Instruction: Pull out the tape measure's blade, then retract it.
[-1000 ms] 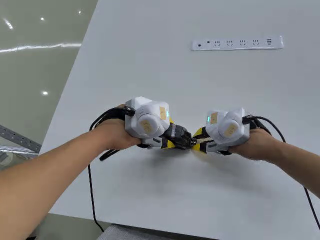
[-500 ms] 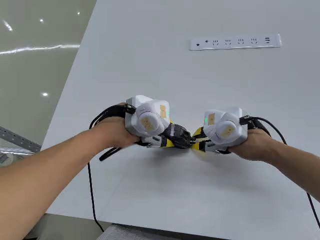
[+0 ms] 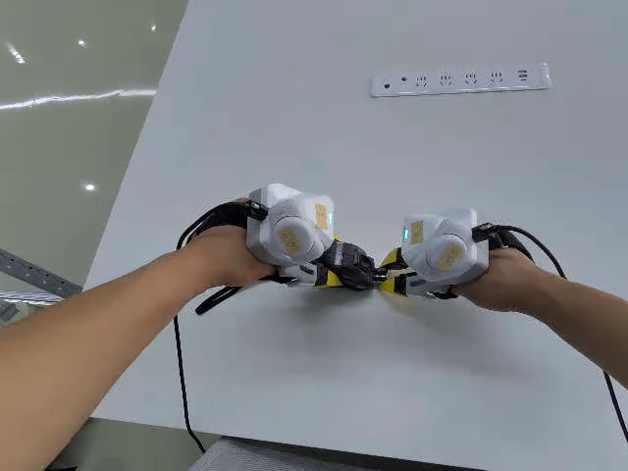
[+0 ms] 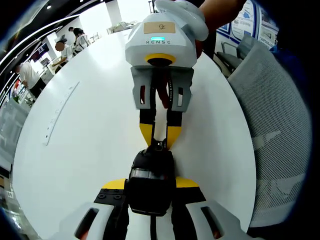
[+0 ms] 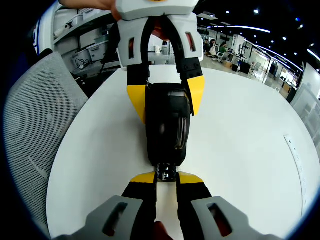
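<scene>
The left gripper (image 4: pixel 151 183) clamps the black tape measure (image 4: pixel 152 167) between its jaws. The right gripper (image 5: pixel 166 179) pinches its blade tip (image 5: pixel 166 171).

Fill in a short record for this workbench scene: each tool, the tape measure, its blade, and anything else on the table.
left tool: shut on the black tape measure, gripping its case
right tool: shut on the blade tip at the case's mouth
blade: hardly any drawn out; the tools face each other, close together
table: white
power strip: lies flat on the far side, apart from the tools
stage: pull not yet done
</scene>
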Demonstrator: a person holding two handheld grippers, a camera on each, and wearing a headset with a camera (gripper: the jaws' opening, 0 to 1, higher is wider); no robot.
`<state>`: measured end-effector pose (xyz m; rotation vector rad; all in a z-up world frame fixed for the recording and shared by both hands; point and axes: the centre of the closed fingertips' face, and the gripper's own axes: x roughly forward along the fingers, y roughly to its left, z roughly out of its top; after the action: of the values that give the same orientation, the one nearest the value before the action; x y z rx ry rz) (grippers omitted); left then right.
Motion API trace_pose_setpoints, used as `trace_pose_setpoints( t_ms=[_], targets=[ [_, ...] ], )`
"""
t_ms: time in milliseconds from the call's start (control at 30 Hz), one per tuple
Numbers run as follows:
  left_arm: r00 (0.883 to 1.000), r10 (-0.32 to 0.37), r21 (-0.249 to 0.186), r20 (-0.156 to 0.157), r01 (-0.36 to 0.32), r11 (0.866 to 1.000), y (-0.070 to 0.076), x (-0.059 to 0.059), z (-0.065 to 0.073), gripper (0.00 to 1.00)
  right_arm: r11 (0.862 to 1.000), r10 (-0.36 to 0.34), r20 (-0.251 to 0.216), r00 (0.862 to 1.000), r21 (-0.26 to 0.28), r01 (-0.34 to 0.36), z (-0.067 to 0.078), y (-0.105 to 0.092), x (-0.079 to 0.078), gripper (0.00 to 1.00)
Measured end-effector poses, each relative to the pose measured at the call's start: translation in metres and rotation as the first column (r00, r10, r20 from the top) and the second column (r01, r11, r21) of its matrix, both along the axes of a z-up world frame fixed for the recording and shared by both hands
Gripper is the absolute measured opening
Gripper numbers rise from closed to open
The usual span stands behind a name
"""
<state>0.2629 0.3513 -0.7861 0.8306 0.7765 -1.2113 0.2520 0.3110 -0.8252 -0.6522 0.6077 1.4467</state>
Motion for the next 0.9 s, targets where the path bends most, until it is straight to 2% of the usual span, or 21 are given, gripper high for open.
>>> trace_pose_setpoints(
  t_ms=[400, 900],
  targets=[
    [1.000, -0.002, 0.009, 0.002, 0.002, 1.000, -0.001, -0.002, 0.001, 0.28, 1.000, -0.015, -0.025, 1.000, 0.016, 0.016, 0.000, -0.012, 0.000, 0.10],
    [1.000, 0.002, 0.011, -0.002, -0.002, 1.000, -0.001, 0.000, -0.001, 0.28, 1.000, -0.023, -0.035, 0.999, 0.017, 0.024, 0.000, -0.029, -0.001, 0.10]
  ],
)
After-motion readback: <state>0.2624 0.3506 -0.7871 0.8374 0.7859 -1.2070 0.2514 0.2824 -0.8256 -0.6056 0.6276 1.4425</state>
